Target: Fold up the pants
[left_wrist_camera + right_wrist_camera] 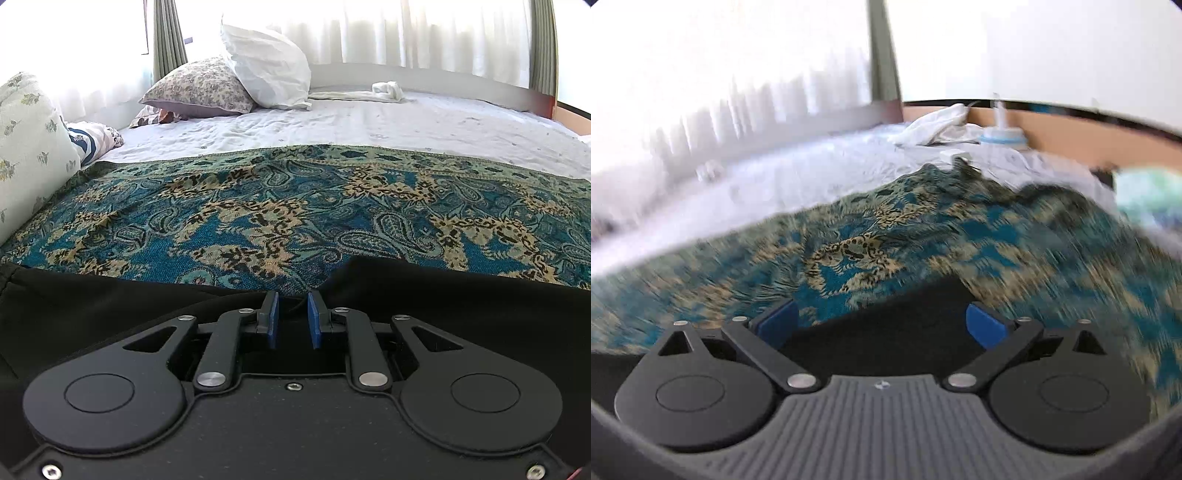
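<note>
Across the near edge of the paisley bedspread [280, 206] lie the black pants [461, 314], dark fabric spread under both tools. Left gripper [292, 317] sits low over them, its blue pads narrowly parted; whether cloth is pinched I cannot tell. Right gripper [882, 325] (that view is blurred) gapes wide above the pants [886, 332]. Pillows [266, 66] rest farther back.
</note>
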Tool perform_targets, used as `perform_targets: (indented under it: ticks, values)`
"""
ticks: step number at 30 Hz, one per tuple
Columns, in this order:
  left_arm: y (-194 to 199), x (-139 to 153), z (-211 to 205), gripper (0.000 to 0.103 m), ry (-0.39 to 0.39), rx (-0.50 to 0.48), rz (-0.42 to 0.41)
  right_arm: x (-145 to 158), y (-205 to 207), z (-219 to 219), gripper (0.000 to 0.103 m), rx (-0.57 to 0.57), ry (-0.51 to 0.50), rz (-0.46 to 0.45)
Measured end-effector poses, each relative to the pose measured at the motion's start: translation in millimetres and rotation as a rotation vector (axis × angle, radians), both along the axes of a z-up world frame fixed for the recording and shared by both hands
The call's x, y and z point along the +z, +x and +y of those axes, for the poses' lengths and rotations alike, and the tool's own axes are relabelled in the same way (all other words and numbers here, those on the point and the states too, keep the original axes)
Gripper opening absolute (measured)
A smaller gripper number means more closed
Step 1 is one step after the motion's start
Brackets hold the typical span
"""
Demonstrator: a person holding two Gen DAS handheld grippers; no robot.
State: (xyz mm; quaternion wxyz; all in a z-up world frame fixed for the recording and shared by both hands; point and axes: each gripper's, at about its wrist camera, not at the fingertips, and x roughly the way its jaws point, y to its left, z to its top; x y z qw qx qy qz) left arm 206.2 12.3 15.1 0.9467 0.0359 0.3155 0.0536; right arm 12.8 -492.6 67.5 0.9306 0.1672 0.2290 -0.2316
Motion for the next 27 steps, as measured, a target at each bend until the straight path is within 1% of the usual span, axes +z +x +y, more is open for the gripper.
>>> perform_targets:
  ticks: [2,5,9,10,12,13,14,15,17,20,23,27]
  values:
    - [0,0,0,0.018,-0.001,0.0,-0.002,-1,-36,-3,0.103,-0.048,0.064,-0.064]
    - [0,0,0,0.018,0.003,0.0,-0.002,-13,-84,-5,0.103,-0.122,0.167,-0.153]
    - [0,0,0,0.018,0.009,-0.001,-0.003,-40,-132,-2,0.101,-0.211,0.259,-0.269]
    - [0,-1,-1,0.018,0.009,-0.001,-0.003,-44,-139,-1,0.099,-0.228,0.277,-0.267]
    - [-1,-1,-2,0.018,0.019,-0.001,-0.004,-44,-142,-2,0.098,-0.249,0.249,-0.232]
    - [-1,-1,-3,0.018,0.025,-0.001,-0.005,-44,-141,-3,0.096,-0.257,0.23,-0.211]
    - [-1,-1,-3,0.018,0.032,-0.001,-0.005,-46,-139,-6,0.093,-0.267,0.234,-0.188]
    - [-1,-1,-4,0.018,0.037,-0.001,-0.006,-50,-139,-8,0.093,-0.272,0.253,-0.183]
    - [-1,-2,-5,0.018,0.045,-0.001,-0.006,-50,-138,-8,0.093,-0.257,0.248,-0.191]
    - [-1,-2,-6,0.018,0.052,-0.002,-0.005,-54,-129,-10,0.093,-0.214,0.266,-0.18]
    - [-1,-3,-7,0.018,0.063,-0.002,-0.005,-58,-113,-21,0.092,-0.206,0.292,-0.161]
    - [0,-3,-7,0.018,0.064,-0.003,-0.005,-57,-93,-24,0.09,-0.212,0.231,-0.114]
